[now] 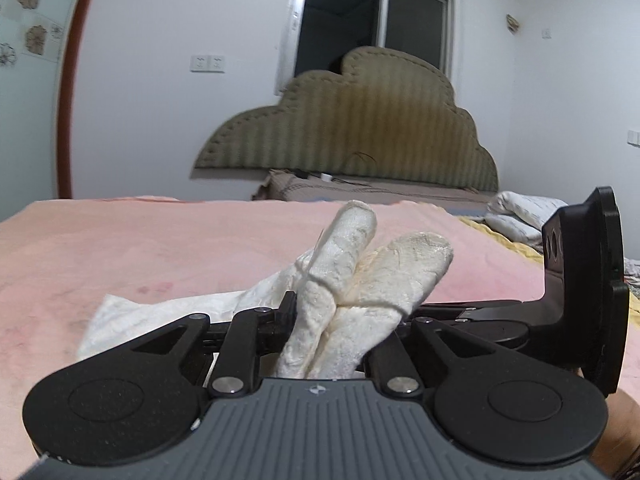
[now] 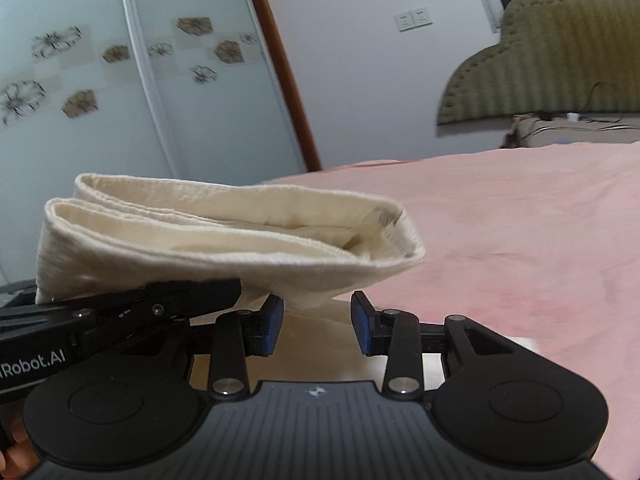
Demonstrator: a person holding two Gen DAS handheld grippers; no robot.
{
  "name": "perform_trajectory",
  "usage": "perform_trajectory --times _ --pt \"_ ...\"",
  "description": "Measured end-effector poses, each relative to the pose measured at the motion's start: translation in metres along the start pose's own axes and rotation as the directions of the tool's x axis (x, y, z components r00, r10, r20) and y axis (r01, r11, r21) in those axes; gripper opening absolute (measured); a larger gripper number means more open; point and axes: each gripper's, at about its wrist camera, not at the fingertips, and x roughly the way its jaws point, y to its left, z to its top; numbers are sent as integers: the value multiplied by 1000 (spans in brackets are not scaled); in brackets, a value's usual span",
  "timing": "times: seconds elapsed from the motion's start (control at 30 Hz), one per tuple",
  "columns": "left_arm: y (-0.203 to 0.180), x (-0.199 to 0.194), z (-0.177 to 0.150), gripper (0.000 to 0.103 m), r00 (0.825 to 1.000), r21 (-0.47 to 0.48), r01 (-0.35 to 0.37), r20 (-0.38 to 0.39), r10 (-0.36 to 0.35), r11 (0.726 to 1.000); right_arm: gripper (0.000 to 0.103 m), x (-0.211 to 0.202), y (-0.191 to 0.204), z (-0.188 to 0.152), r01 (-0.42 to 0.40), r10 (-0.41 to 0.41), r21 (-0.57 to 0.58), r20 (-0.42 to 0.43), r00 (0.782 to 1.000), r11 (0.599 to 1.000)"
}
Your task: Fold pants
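Nearest in the left wrist view, the left gripper (image 1: 320,320) points slightly downward above the pink bed blanket (image 1: 160,248), its jaws pinching bunched cream textured pants (image 1: 360,268).

Right wrist view: the right gripper (image 2: 317,328) stands part-spread, blue pads (image 2: 273,322) beneath the pants' folded waistband, contact unclear.

Only readable bit is "Robot.AI" in white on the black left tongs (image 2: 120,312), cut off at the frame's edge.
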Motion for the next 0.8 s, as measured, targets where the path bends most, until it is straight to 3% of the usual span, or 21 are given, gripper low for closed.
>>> perform_trajectory --times 0.17,0.37,0.47,0.6,0.7,0.8 --pt "-19 16 -12 14 997 36 56 -46 -54 998 37 -10 -17 -11 66 -66 16 -30 997 998" --pt "-39 41 -36 32 984 97 87 -161 -71 991 40 -20 -38 -27 218 -212 52 -110 971 974" --pt "-43 42 -46 46 979 113 126 -177 -105 986 43 -35 -54 -33 245 -232 144 -104 967 959" --pt "-49 40 -50 51 972 149 187 -173 -160 971 46 -48 -65 -41 311 -296 180 -103 950 933" --pt "-46 29 -51 62 953 141 261 -197 -231 955 46 -52 -68 -39 346 -338 197 -76 938 917" --pt "-32 11 -45 65 914 80 356 -237 -329 931 46 -56 -71 -32 336 -340 216 -19 940 917"
